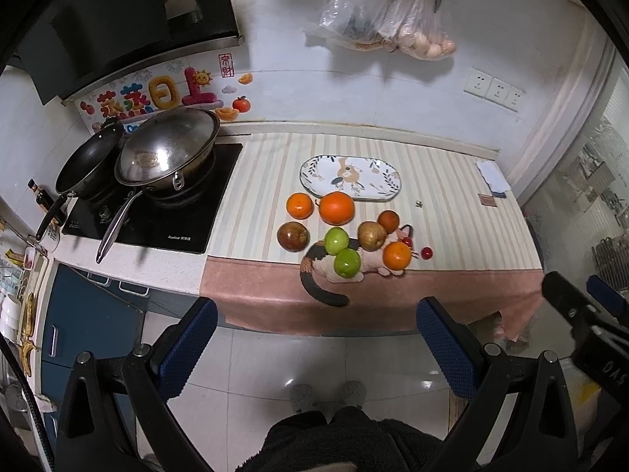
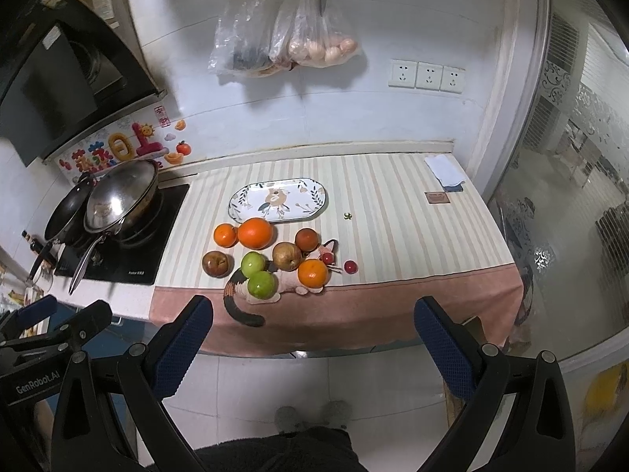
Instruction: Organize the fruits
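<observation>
Both grippers hang in front of the desk [image 2: 412, 204], above the floor, with nothing between their blue fingers. The left gripper [image 1: 316, 316] has its fingers spread wide apart, and so does the right gripper [image 2: 313, 314].

Ahead of the left gripper and far to its left, a steel wok [image 1: 167, 153] and a black pan [image 1: 88, 163] sit on the stove [image 1: 165, 212]. Straight ahead of both grippers the fruit lies in a loose cluster on the striped cloth. Leftmost is a dark red apple [image 2: 215, 263], with a small orange [image 2: 225, 235] beyond it and a large orange [image 2: 255, 233] touching that one. Nearer the grippers, two green apples [image 2: 261, 284] sit touching each other on a cat-shaped mat [image 2: 240, 306]. To their right is a brownish pear [image 2: 287, 255], a reddish-brown fruit [image 2: 306, 239] beyond it, and another orange [image 2: 312, 273] at the near edge. Rightmost, a small red tomato [image 2: 350, 266] lies apart, with one more partly hidden behind the orange.

Beyond the whole cluster an oval patterned plate [image 2: 314, 204] holds no fruit. Far right, near the back corner, lies a folded cloth [image 2: 444, 169].
</observation>
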### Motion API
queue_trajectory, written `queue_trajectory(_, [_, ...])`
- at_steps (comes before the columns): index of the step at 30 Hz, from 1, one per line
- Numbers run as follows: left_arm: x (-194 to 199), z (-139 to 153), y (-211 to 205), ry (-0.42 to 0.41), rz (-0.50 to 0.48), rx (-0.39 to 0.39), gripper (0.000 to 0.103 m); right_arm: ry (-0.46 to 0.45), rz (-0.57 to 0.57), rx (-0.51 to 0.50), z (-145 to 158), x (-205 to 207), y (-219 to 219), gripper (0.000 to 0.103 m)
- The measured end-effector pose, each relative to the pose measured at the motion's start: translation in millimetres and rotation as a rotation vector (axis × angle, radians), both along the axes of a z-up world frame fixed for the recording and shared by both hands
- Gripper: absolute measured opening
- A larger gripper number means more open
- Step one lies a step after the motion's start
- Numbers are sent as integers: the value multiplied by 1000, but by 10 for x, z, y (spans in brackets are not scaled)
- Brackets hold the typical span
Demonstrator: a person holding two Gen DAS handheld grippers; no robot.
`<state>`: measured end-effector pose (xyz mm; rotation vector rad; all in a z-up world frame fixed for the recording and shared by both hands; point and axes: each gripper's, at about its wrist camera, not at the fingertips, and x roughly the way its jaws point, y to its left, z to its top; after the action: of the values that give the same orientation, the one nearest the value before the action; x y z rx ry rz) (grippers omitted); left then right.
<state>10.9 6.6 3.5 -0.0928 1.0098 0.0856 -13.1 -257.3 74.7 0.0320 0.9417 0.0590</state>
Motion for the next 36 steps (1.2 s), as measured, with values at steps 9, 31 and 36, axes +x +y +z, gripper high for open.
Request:
queue_trajectory(9, [655, -520, 355, 11, 49, 63, 103, 69, -95, 94, -624, 646, -66, 103])
queue_trajectory(31, [3275, -2388, 199, 494, -25, -20, 102, 563, 22, 305, -3439, 3036, 324, 94])
queue_trajectory(36, [3743, -2802, 15, 606, -65, -52, 102, 607, 36, 310, -3871, 3337, 498, 90])
